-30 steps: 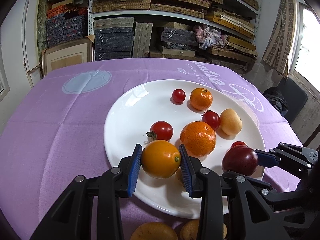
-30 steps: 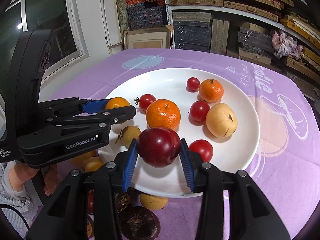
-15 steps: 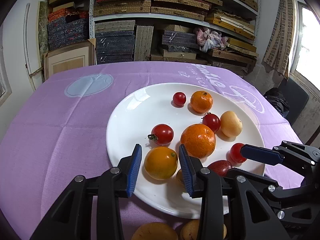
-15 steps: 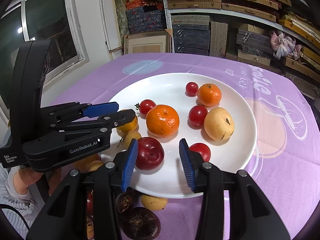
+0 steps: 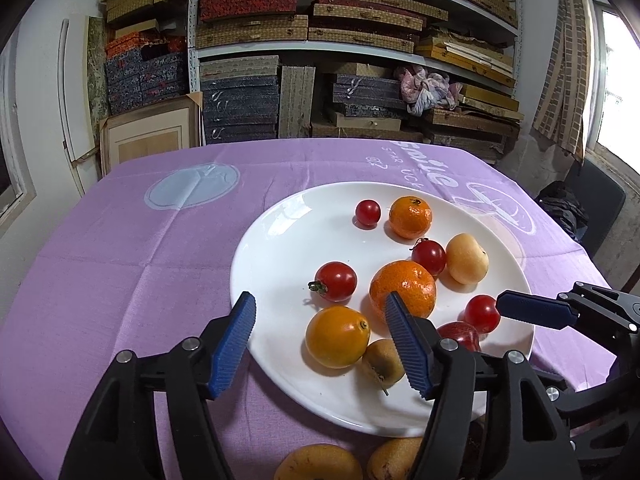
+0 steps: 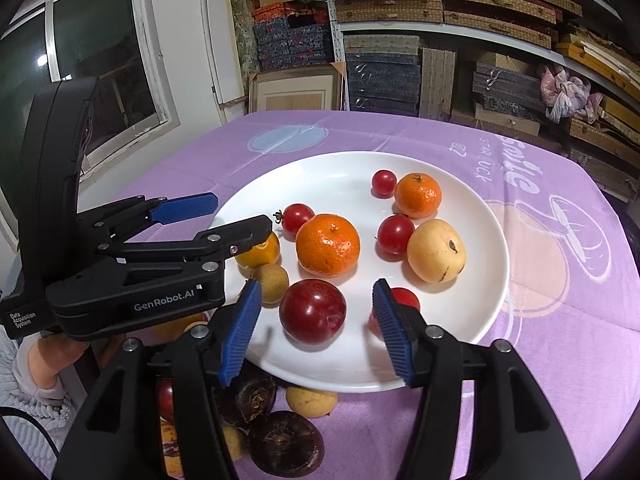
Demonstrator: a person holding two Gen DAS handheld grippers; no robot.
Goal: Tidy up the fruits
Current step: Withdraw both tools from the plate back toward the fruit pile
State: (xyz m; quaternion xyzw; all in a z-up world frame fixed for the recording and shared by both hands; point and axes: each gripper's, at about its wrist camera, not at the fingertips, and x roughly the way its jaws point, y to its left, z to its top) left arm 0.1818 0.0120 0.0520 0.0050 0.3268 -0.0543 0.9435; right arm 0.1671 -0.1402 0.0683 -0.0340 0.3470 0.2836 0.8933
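Note:
A white plate on the purple cloth holds tangerines, cherry tomatoes, a pale yellow fruit, a small brown fruit, a yellow-orange fruit and a dark red plum. My left gripper is open and empty; the yellow-orange fruit lies on the plate between its fingers. My right gripper is open and empty; the plum lies on the plate between its fingers. The left gripper also shows in the right wrist view.
More loose fruits lie on the cloth at the near edge: yellow ones, dark brown ones and a yellow one. Shelves of boxes stand behind the table. A window is at the left.
Both grippers opened. The left let go of the yellow-orange fruit and the right let go of the plum; both fruits now rest on the plate. Both grippers drew back slightly.

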